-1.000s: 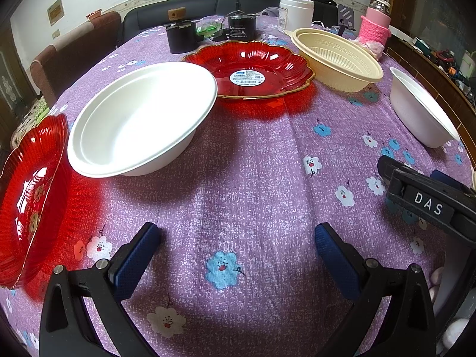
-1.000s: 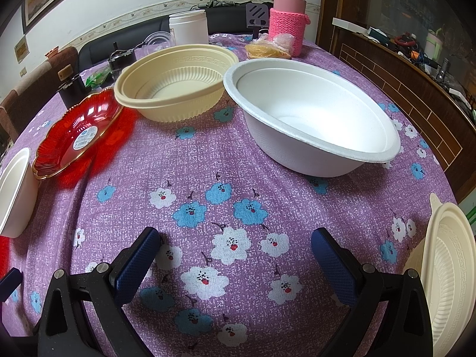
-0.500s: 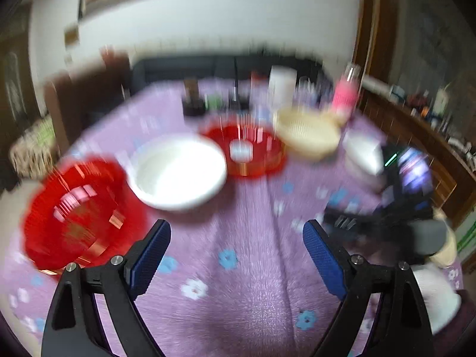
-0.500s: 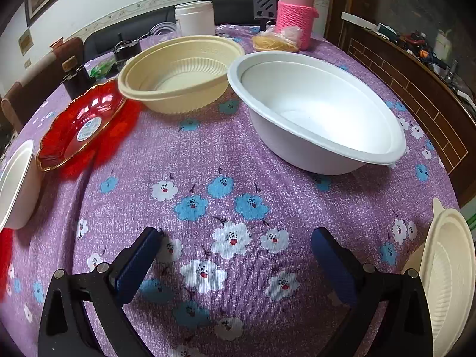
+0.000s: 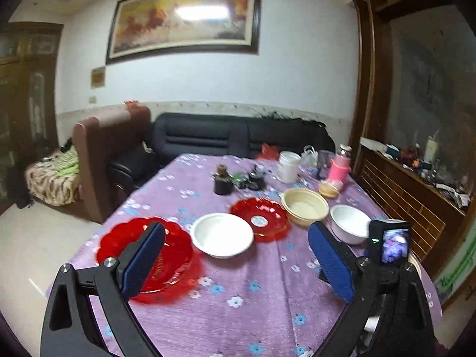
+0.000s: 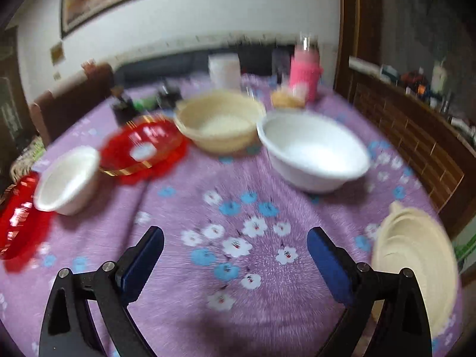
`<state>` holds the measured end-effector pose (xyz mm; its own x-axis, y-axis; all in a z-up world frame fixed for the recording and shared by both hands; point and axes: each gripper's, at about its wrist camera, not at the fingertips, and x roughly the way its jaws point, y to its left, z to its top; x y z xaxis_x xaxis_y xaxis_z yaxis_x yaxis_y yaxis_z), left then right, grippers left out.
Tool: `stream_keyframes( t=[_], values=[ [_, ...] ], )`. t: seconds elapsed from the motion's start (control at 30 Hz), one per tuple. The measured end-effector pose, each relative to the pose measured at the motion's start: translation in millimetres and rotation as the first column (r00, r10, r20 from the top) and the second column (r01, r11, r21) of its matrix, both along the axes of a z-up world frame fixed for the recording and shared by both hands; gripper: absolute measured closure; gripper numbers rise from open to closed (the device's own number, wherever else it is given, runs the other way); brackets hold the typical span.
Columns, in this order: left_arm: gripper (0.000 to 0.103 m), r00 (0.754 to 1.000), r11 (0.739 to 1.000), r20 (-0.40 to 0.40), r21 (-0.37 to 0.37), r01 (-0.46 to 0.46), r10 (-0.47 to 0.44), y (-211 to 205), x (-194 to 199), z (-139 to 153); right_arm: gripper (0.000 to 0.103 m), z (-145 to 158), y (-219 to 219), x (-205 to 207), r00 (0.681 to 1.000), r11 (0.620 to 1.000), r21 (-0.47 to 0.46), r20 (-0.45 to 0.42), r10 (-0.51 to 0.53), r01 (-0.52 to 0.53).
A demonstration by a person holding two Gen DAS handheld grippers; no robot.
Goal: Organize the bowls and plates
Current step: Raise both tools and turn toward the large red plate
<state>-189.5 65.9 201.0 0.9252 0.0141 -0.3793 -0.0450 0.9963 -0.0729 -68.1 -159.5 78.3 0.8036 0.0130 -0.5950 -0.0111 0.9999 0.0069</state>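
While both my hands hang above the counter, which wears a purple cloth with flowers, nothing sits between either pair of fingers. Left fingers: blue pads spread wide and opening further, only cloth behind the gap. Right fingers: spread just as wide, empty; this view is smeared with blur. Count of task ware, left view: two red plates, two white bowls, one cream bowl. Near red plate lies at the counter's left edge, partly behind my left pad. Just right of it, the first white bowl, upright. Beyond that, the second red plate, a sticker at its centre. Next right, the cream bowl, rim close to that plate. Second white bowl lies furthest right, near the wooden rail. Right view adds one more cream ribbed piece at the near right edge; bowl or plate, I cannot tell. Far end of the counter: one white tub, one pink bottle, some dark small items too blurred to name.
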Motion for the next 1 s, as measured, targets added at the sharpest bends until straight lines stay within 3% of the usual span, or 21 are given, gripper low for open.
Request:
stream_keyframes(
  t=[0.13, 0.27, 0.43, 0.6, 0.7, 0.8, 0.9, 1.0],
  values=[
    [0.006, 0.999, 0.999, 0.035, 0.012, -0.031, 0.030, 0, -16, 8, 0.004, 54, 4, -41, 0.977, 0.999, -0.044, 0.215, -0.013, 0.023],
    [0.006, 0.997, 0.999, 0.052, 0.011, -0.050, 0.049, 3, -32, 18, 0.004, 109, -3, -81, 0.915, 0.998, 0.007, 0.399, -0.053, 0.055],
    [0.006, 0.989, 0.994, 0.120, 0.056, -0.089, 0.082, 6, -57, 37, 0.004, 156, -14, -99, 0.883, 0.996, 0.077, 0.463, -0.075, 0.044],
    [0.006, 0.984, 0.992, 0.159, 0.082, -0.098, 0.084, 12, -69, 67, 0.004, 196, -19, -115, 0.862, 0.997, 0.072, 0.503, -0.062, 0.030],
    [0.006, 0.980, 0.996, 0.193, 0.057, -0.062, 0.050, 25, -78, 114, 0.004, 234, -25, -125, 0.838, 0.999, 0.039, 0.543, -0.051, 0.035],
    [0.006, 0.976, 0.998, 0.216, 0.049, -0.047, 0.035, 38, -87, 167, 0.004, 294, -28, -137, 0.792, 0.998, -0.008, 0.609, -0.040, 0.056],
    [0.006, 0.968, 0.994, 0.243, 0.075, -0.085, 0.065, 53, -92, 231, 0.004, 371, -31, -151, 0.747, 0.994, -0.054, 0.663, -0.037, 0.098],
    [0.005, 0.940, 0.973, 0.297, 0.102, -0.206, 0.168, 74, -99, 292, 0.004, 466, -42, -162, 0.689, 0.978, -0.065, 0.719, -0.093, 0.200]
  ],
)
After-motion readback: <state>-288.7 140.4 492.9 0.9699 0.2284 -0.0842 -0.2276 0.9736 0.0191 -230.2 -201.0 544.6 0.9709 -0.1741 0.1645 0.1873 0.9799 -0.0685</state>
